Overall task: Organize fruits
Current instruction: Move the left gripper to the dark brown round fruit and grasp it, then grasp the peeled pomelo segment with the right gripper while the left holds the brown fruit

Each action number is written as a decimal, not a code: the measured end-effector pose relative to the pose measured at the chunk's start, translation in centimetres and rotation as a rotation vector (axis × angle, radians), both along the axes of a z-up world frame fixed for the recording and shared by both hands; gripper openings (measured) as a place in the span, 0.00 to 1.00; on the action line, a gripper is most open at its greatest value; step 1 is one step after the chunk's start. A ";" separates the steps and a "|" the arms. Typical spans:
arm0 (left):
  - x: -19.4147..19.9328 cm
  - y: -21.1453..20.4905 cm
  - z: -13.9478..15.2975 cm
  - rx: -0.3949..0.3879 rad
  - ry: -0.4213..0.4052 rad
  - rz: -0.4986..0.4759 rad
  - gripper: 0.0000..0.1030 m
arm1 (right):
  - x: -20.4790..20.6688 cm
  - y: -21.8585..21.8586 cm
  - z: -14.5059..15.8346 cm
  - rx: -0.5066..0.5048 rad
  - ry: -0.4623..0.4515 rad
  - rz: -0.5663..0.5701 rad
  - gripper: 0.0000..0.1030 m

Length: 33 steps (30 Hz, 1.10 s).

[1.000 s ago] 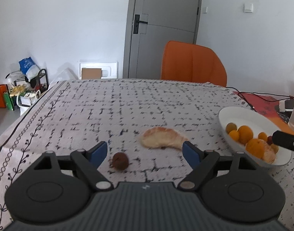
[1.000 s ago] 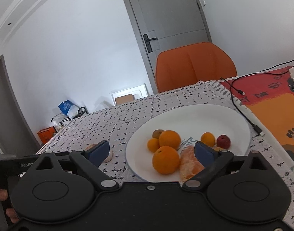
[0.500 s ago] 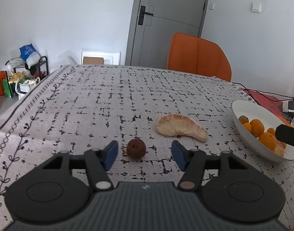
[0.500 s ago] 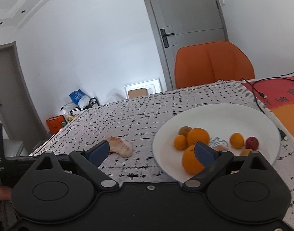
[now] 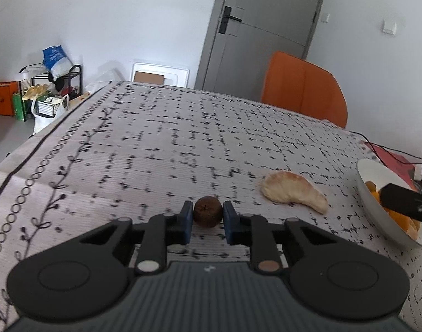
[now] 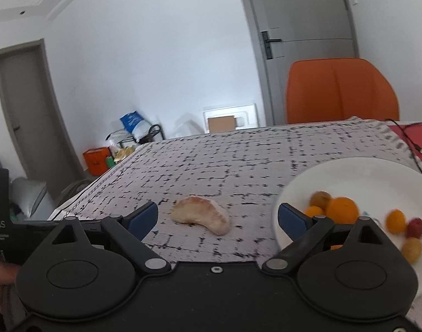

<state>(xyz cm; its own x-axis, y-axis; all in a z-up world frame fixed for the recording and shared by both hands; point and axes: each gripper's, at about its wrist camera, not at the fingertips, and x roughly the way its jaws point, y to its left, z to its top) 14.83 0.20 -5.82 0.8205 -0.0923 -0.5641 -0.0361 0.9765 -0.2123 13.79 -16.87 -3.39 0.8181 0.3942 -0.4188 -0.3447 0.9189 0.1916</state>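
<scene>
My left gripper [image 5: 208, 217] is shut on a small brown round fruit [image 5: 208, 215] that rests on the patterned tablecloth [image 5: 155, 144]. A peeled pale citrus segment [image 5: 292, 191] lies to its right; it also shows in the right wrist view [image 6: 201, 214]. A white plate [image 6: 357, 171] holds several oranges and small fruits, among them an orange [image 6: 342, 209] and a red fruit [image 6: 415, 227]. My right gripper [image 6: 218, 217] is open and empty, hovering just before the segment, with the plate at its right.
An orange chair [image 5: 302, 88] stands at the table's far side before a grey door [image 5: 260, 27]. A black cable [image 6: 407, 135] lies on a red mat at the far right. Bags and a rack [image 5: 39, 83] stand on the floor at left.
My left gripper has moved onto the brown fruit and closed on it. My right gripper has swung left from over the plate toward the citrus segment, still open.
</scene>
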 end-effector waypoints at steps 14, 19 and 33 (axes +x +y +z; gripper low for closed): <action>-1.0 2.8 0.9 -0.028 -0.033 0.052 0.21 | 4.5 3.9 -0.4 -0.089 0.049 0.123 0.85; -1.4 3.4 1.0 -0.030 -0.041 0.068 0.21 | 6.1 5.1 -0.7 -0.110 0.072 0.156 0.82; -2.4 4.9 1.5 -0.036 -0.064 0.100 0.21 | 8.8 6.7 -2.3 -0.179 0.124 0.171 0.81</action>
